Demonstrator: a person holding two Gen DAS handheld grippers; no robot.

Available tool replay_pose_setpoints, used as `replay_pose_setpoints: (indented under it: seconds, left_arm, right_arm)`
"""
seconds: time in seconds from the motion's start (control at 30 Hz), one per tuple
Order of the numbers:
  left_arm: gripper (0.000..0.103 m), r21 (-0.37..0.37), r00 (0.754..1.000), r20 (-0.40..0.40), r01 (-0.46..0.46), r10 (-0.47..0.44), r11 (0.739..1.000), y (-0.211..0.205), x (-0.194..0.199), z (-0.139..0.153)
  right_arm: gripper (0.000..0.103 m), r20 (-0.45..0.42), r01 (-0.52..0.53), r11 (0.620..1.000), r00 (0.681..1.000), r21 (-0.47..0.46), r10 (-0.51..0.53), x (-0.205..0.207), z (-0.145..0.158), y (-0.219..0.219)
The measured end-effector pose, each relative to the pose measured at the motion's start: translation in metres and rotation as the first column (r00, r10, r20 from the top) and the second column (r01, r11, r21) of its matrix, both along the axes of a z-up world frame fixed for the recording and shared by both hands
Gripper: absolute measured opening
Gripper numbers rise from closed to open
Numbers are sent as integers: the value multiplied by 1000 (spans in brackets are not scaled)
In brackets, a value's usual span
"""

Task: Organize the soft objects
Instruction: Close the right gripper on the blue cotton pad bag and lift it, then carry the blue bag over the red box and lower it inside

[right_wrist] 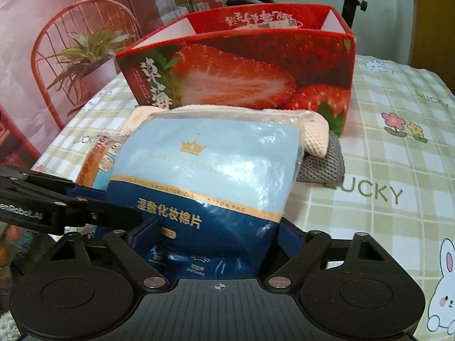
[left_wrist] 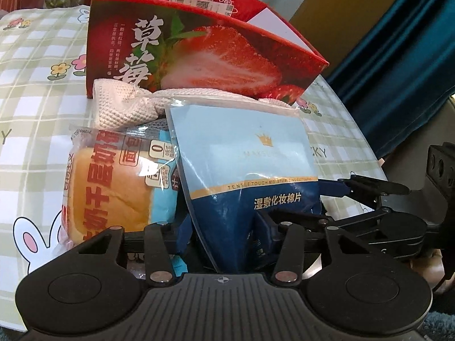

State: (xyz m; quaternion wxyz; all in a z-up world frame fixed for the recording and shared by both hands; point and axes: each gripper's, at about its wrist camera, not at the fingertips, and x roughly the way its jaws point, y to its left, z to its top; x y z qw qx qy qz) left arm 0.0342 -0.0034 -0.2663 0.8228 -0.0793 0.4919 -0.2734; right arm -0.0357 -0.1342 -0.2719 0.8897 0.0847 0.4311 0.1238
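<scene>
A blue cotton-pad pack (left_wrist: 247,170) (right_wrist: 210,179) stands between both grippers. My left gripper (left_wrist: 224,241) and my right gripper (right_wrist: 219,244) each have their jaws closed on its lower end. A wrapped bread bun (left_wrist: 113,187) lies to its left, and its edge shows in the right wrist view (right_wrist: 99,162). A cream knitted cloth (left_wrist: 122,105) (right_wrist: 312,133) and a grey knitted cloth (right_wrist: 324,164) lie behind the pack. An open red strawberry box (left_wrist: 199,54) (right_wrist: 256,68) stands behind them.
A checked tablecloth with rabbits and flowers (right_wrist: 398,170) (left_wrist: 34,113) covers the table. The table's right edge (left_wrist: 361,130) borders a dark blue curtain (left_wrist: 398,56). A backdrop showing a red chair (right_wrist: 71,56) stands at the left.
</scene>
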Motion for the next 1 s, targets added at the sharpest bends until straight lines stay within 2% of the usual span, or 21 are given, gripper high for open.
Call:
replay_pose_setpoints:
  seconds: [0.07, 0.27, 0.63, 1.0]
  left_arm:
    - [48, 0, 1000, 8, 2, -2, 1000, -1, 1, 2]
    - [47, -4, 999, 36, 6, -6, 1000, 0, 2, 11]
    - [47, -13, 988, 153, 11, -9, 1000, 2, -3, 41]
    - [47, -33, 966, 259, 12, -4, 999, -2, 0, 77]
  right_arm:
    - [74, 12, -16, 1000, 1000, 0, 16, 1, 3, 2]
    - [67, 29, -18, 1000, 999, 21, 17, 2, 7, -1]
    - [66, 128, -31, 1000, 991, -1, 31, 0, 32, 1]
    - [66, 225, -47, 998, 973, -42, 56, 6, 65, 1]
